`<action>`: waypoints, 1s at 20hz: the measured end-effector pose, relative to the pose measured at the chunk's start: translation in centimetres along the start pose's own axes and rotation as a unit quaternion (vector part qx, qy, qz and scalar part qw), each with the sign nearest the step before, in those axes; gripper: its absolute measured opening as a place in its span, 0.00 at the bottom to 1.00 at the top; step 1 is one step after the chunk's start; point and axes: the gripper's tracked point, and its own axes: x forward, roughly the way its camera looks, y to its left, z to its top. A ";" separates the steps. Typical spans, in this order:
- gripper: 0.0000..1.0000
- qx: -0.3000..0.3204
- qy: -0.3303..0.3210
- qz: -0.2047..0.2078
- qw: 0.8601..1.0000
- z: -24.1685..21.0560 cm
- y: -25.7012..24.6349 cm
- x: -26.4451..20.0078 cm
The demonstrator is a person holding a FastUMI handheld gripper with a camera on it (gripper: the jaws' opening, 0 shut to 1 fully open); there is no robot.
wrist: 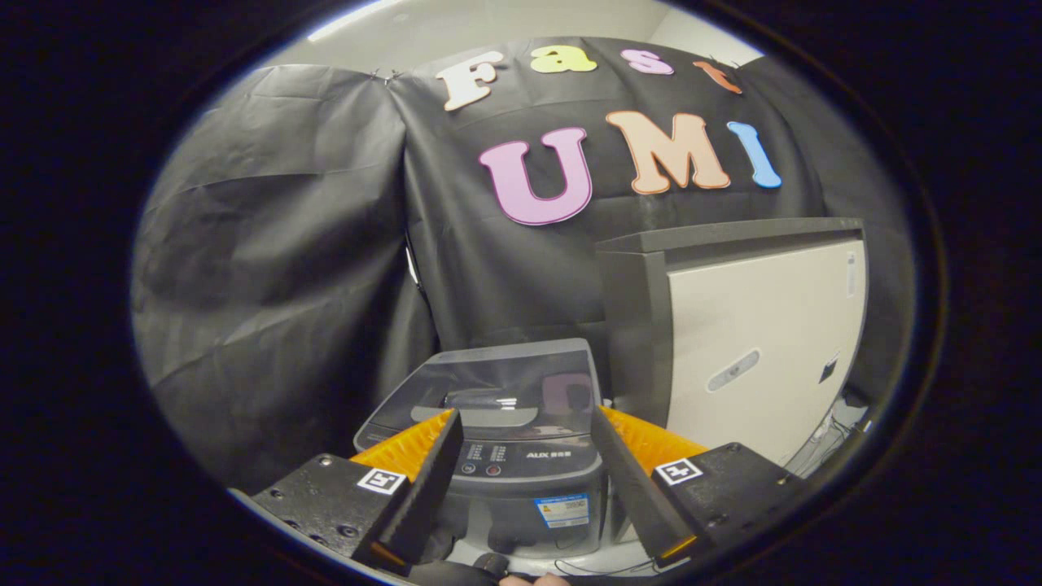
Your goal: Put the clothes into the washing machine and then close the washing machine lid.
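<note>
Claw (525,419) spread empty before boxy washing machine (521,456), glossy lid (509,391) closed.

Item: our hand-held two-finger gripper (525,439), level and pointing forward. We note its fingers (427,472) spread wide apart with nothing between them. A sliver of our hand (533,579) shows beneath the fingers.

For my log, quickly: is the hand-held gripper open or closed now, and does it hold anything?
Hand-held gripper: open, holding nothing; fingers spread, washer beyond them, lid shut.
</note>
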 end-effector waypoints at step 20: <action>0.96 -0.079 -0.089 -0.059 0.991 -0.9 -4.8 -6.8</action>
